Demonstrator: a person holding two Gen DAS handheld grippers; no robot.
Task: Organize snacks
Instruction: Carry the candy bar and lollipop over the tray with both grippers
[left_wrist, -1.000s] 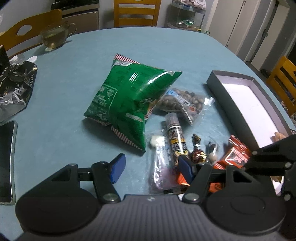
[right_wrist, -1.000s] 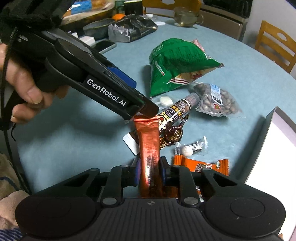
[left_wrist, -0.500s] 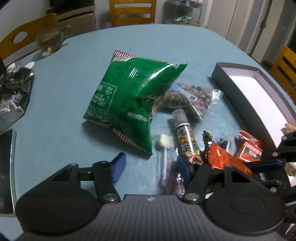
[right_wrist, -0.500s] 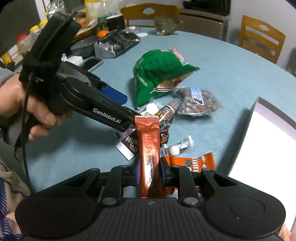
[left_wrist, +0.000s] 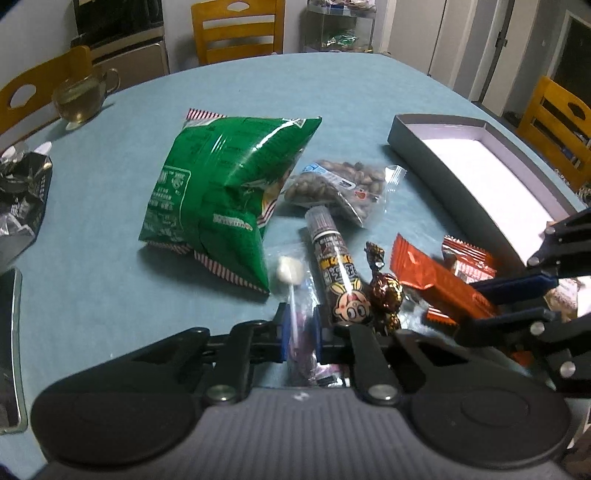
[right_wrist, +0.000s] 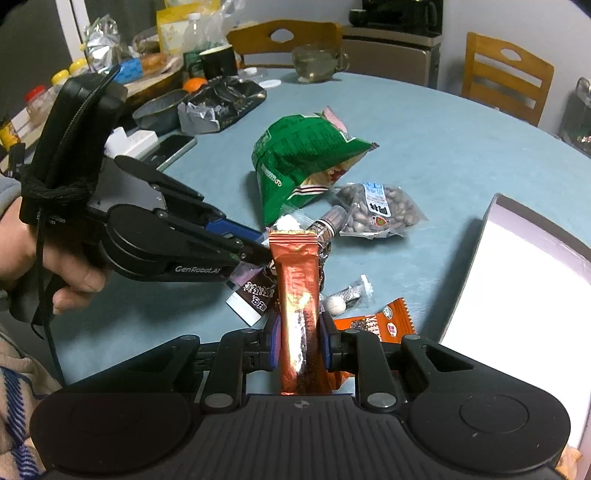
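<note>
On the blue round table (left_wrist: 110, 177) the snacks lie in a loose heap beside the grey open box (left_wrist: 436, 147), which sits at the heap's right with its pale floor bare in both views. The left gripper (left_wrist: 299, 332) has its blue pads pinched tight on a wrapped lollipop (left_wrist: 291, 280), the white ball head poking out ahead of the jaws and the clear wrapper bunched between them. The right gripper (right_wrist: 297, 341) is clamped narrow around an orange-brown wafer bar (right_wrist: 297, 280), which stands up out of the jaws and tilts toward the heap.

Taking the green chip bag (left_wrist: 225, 192) as the marker: a clear packet of nuts (left_wrist: 340, 184) lies just to its right, touching its corner. A tube of candy with a cartoon face (left_wrist: 336, 273) lies in front of the nuts, alongside the lollipop. A foil-wrapped chocolate (left_wrist: 384, 291) sits just right of the tube. A small orange packet (right_wrist: 376, 325) lies nearer the box. Far beyond the bag, near the table's edge, stands a glass cup of tea (left_wrist: 81, 99). A phone (left_wrist: 11, 347) lies well to its left.
</note>
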